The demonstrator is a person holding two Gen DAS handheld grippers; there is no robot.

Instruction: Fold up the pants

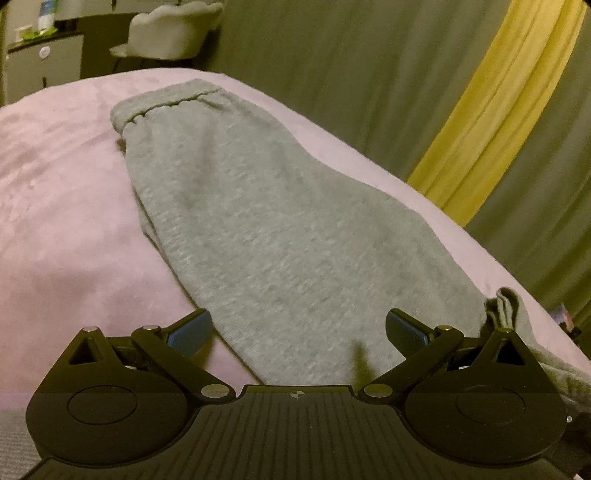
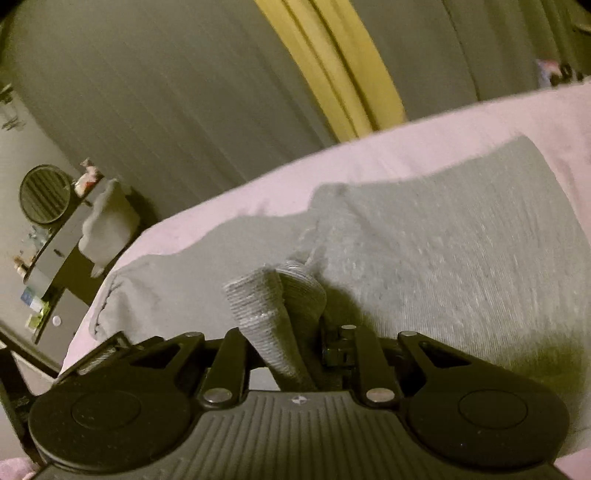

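Note:
Grey sweatpants (image 1: 258,221) lie lengthwise on a pink bed cover (image 1: 55,221), folded leg on leg, waistband (image 1: 162,103) at the far end. My left gripper (image 1: 297,330) is open, its blue pads apart over the near leg end, holding nothing. In the right wrist view the pants (image 2: 424,258) spread across the cover (image 2: 406,144). My right gripper (image 2: 284,343) is shut on the ribbed leg cuffs (image 2: 266,299), which bunch up between its fingers and stand a little above the fabric.
Grey curtains with a yellow stripe (image 1: 491,110) hang behind the bed. A pale chair (image 1: 173,29) and a dark cabinet (image 1: 40,62) stand at the far left. A round mirror (image 2: 44,194) stands on a dresser beyond the bed edge.

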